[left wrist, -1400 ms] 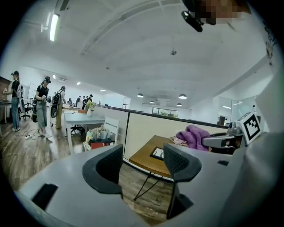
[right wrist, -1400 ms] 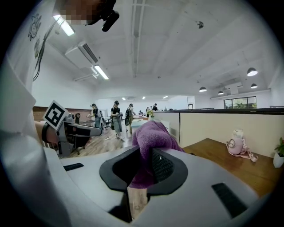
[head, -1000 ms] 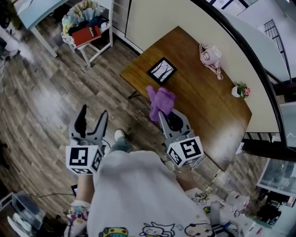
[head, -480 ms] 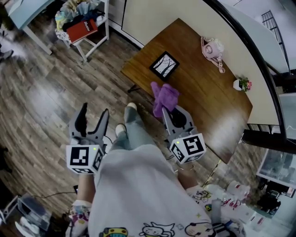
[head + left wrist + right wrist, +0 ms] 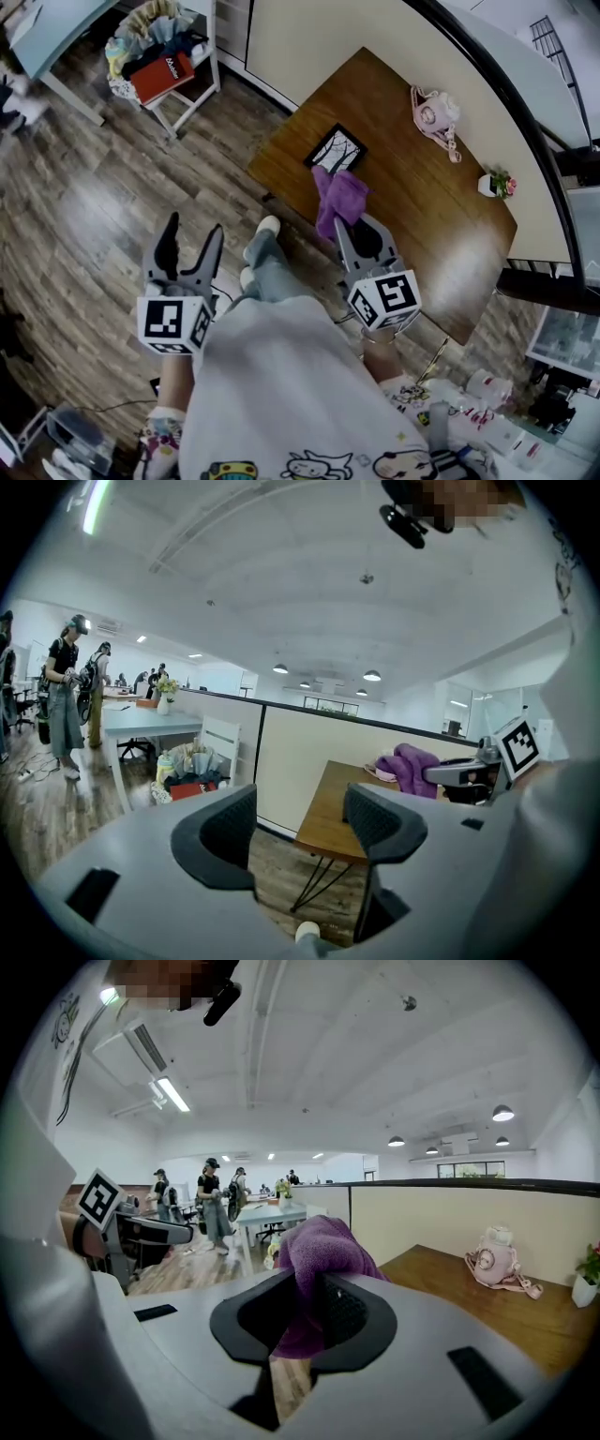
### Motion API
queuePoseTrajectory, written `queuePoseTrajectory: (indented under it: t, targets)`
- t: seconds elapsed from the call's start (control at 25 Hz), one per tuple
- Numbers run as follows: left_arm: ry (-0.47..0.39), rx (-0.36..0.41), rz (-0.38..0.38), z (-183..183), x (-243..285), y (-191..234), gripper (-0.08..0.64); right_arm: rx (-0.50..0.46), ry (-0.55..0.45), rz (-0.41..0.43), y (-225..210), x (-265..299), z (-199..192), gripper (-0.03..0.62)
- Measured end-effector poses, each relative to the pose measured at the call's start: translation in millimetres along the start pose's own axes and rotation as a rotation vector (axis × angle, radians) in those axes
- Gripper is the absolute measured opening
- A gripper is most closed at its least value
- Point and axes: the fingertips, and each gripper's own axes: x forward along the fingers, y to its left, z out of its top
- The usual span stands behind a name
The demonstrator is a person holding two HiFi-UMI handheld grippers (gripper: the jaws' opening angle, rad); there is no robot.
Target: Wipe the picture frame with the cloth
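A black picture frame point(image 5: 335, 150) with a tree drawing lies flat near the left corner of the brown wooden table point(image 5: 441, 216). My right gripper point(image 5: 356, 228) is shut on a purple cloth point(image 5: 338, 200), which hangs just in front of the frame; in the right gripper view the cloth point(image 5: 317, 1260) bulges out between the closed jaws of the right gripper point(image 5: 309, 1312). My left gripper point(image 5: 186, 246) is open and holds nothing, out over the wooden floor left of the table. In the left gripper view the left gripper point(image 5: 298, 829) shows a wide gap, with the cloth point(image 5: 409, 768) at the right.
A pink teapot-shaped clock point(image 5: 431, 112) and a small potted flower point(image 5: 493, 184) stand along the table's far edge. A white chair piled with a red book and bags point(image 5: 164, 64) stands at the upper left. The person's leg and shoe point(image 5: 266, 255) are between the grippers.
The person has stepped toward the table. The cloth in the right gripper has come closer to the picture frame. The left gripper has stayed open.
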Motion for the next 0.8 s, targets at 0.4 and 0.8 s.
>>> queuePoseTrajectory:
  t: [0.4,0.8]
  targets:
    - [-0.008,0.084,-0.117,66,115,4,0.281,0.057,-0.016,-0.128,-78,55,31,0.046]
    - [0.014,0.151,-0.265,97,217,-34,0.282,0.112,-0.031,-0.278,-160,69,39,0.046]
